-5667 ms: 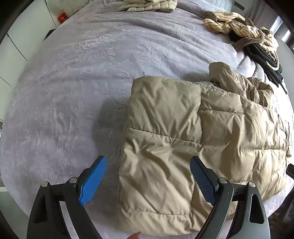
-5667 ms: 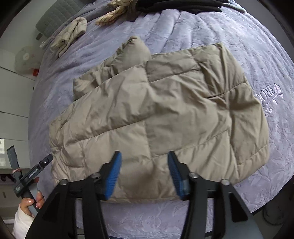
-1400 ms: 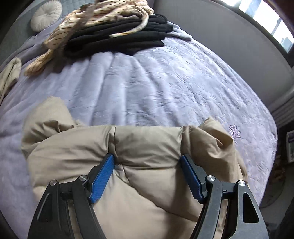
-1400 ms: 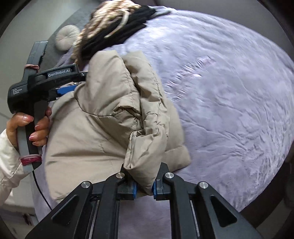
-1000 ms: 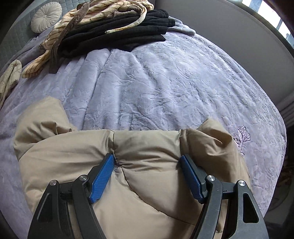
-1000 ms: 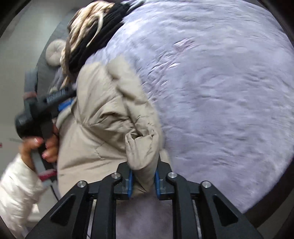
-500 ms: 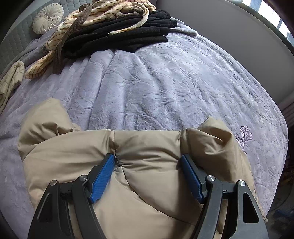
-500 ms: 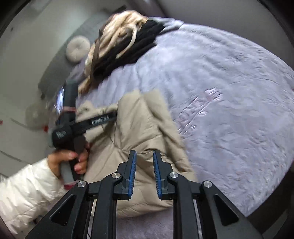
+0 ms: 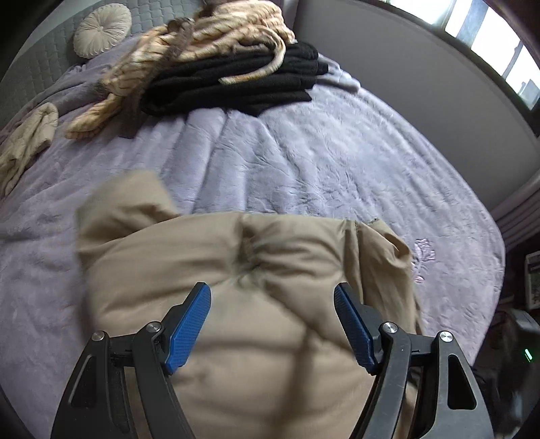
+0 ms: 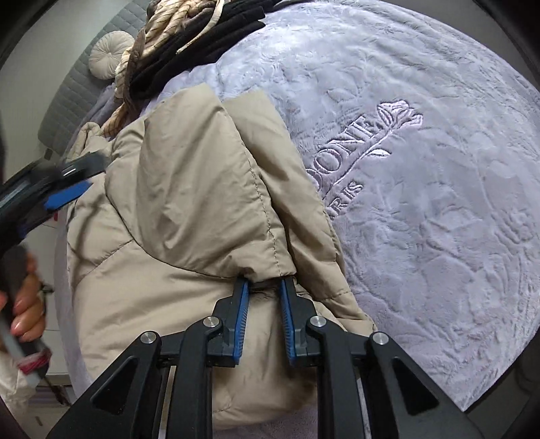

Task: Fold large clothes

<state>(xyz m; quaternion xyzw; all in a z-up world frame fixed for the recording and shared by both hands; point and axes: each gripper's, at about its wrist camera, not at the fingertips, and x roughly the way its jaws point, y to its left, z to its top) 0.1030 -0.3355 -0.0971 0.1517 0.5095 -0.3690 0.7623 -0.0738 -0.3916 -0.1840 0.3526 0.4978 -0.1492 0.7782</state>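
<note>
Closest to me, my right gripper [image 10: 264, 287] has its jaws narrow with a puckered edge of the beige puffer jacket [image 10: 189, 209] at their tips, though I cannot tell whether the pads press it. My left gripper [image 9: 272, 297] stands wide over the jacket's bulging top, pads apart from the fabric. The jacket lies bundled at the near edge of the lavender bedspread [image 9: 320, 158]; farther back sit a black garment stack [image 9: 236, 84], a striped tan garment [image 9: 209, 37] and a round cushion [image 9: 101, 28].
</note>
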